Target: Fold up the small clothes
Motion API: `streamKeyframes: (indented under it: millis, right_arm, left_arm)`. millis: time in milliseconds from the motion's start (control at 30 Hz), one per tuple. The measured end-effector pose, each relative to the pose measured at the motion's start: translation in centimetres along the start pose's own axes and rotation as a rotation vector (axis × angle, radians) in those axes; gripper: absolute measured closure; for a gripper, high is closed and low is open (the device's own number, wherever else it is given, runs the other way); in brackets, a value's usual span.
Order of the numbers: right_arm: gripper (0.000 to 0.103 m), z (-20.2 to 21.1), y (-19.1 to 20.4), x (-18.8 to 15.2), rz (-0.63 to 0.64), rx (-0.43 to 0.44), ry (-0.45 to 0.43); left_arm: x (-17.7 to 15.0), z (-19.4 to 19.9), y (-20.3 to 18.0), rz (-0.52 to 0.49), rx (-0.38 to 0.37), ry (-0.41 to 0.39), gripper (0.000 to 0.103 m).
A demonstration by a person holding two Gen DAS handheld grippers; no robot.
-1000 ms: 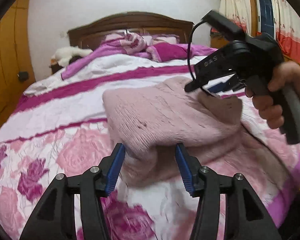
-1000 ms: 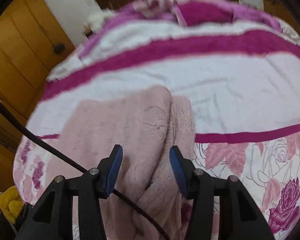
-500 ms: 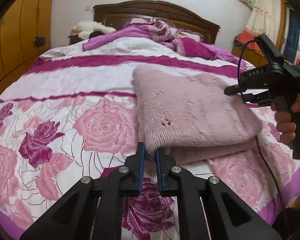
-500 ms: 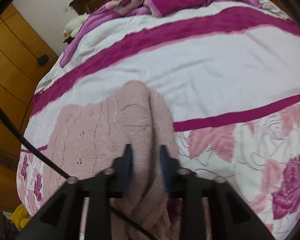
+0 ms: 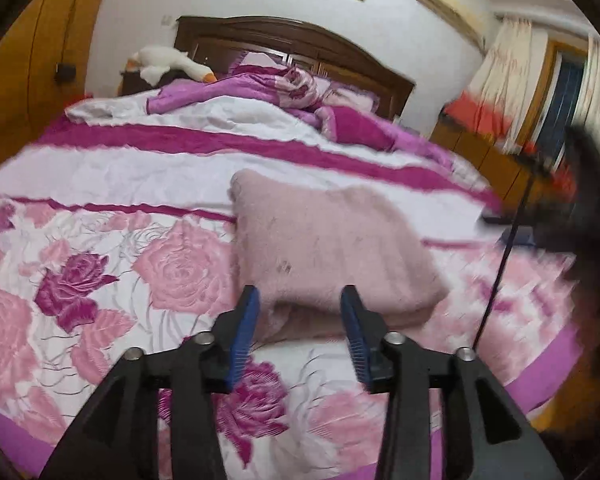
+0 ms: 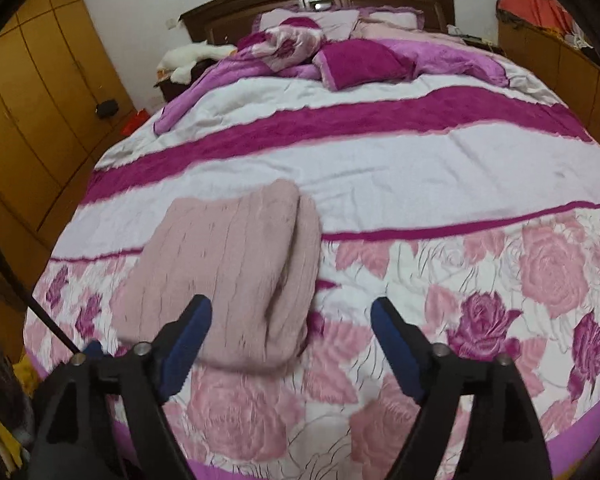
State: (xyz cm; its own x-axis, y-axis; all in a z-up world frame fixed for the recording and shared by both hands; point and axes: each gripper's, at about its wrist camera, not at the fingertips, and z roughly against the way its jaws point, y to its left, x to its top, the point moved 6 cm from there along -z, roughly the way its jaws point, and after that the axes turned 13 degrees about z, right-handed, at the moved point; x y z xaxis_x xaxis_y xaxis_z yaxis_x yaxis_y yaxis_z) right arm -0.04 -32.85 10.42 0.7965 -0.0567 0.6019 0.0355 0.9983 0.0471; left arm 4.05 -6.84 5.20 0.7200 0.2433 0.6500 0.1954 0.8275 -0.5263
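A wide bed [image 6: 440,168] with a dark carved wooden headboard fills both views, spread with a quilt of white and magenta bands that gives way to a pink rose print toward the foot. Tall orange-brown wooden wardrobes [image 6: 32,112] stand along one side, and a rumpled purple and magenta blanket [image 6: 340,56] is bunched by the pillows, well apart from the work. On the rose-print part, near the foot edge, lies the pale pink knitted sweater [image 6: 236,264], folded into a thick, roughly rectangular bundle with its doubled edge turned toward the cameras; it rests free on the quilt, which serves as a flat, soft bed for squaring the layers. The right claw [image 6: 290,332] hangs above the bundle's near corner, its blue pads spread wide after just opening, nothing between them touching. The left claw [image 5: 300,324] faces the folded edge, its jaws also newly parted and gripping nothing, the knit only lying behind the gap. The fold looks finished and released.
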Motion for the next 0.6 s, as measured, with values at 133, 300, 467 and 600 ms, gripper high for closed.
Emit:
streamKeyframes:
  millis: [133, 300, 467, 600]
  right_arm:
    - [0.016, -4.0, -0.3, -1.0, -0.079, 0.119, 0.005]
    - [0.016, -12.4, -1.1, -3.6, -0.271, 0.324, 0.13]
    - [0.054, -14.6, -0.5, -3.5, -0.355, 0.475, 0.043]
    - [0.066, -14.0, -0.3, -3.4, -0.357, 0.456, 0.031]
  left_arm:
    - [2.1, -1.5, 0.4, 0.146, -0.248, 0.136, 0.055]
    - [2.2, -8.8, 4.2, 0.319, -0.206, 0.329, 0.055]
    - [0.8, -12.1, 6.0, 0.346, -0.12, 0.399, 0.084]
    - [1.0, -10.3, 4.0, 0.243, -0.082, 0.373, 0.099]
